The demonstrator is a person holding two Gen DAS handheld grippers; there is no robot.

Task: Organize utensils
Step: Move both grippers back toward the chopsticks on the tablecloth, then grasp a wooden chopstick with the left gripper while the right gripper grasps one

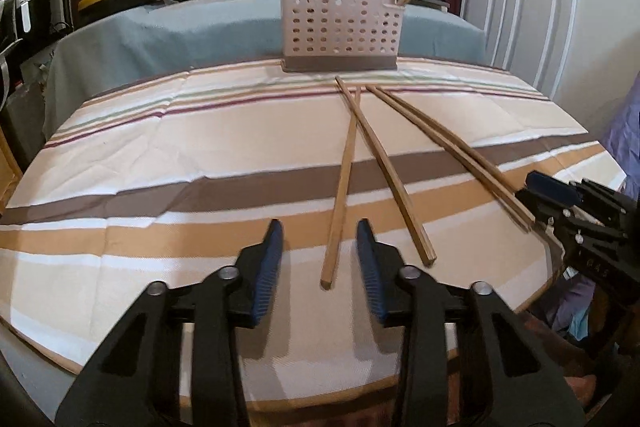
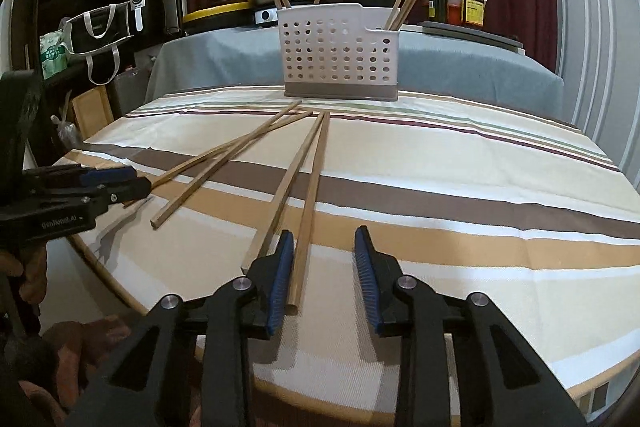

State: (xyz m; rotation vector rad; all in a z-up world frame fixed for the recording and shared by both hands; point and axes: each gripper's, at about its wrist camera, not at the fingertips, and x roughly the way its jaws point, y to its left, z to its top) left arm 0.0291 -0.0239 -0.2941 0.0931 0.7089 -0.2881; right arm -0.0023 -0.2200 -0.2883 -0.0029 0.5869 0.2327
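Reaching in now with your left gripper (image 1: 320,247) and right gripper (image 2: 324,259) both spread and empty, you risk rolling the 4 loose chopsticks (image 1: 376,163) (2 crossed) lying on the striped cloth (image 1: 160,163) short of the basket (image 1: 340,23).

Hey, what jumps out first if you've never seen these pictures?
Four loose wooden chopsticks fan across the striped tablecloth, pointing toward a white perforated utensil holder at its far edge that already holds several. Both grippers, left and right, sit open at their near ends.
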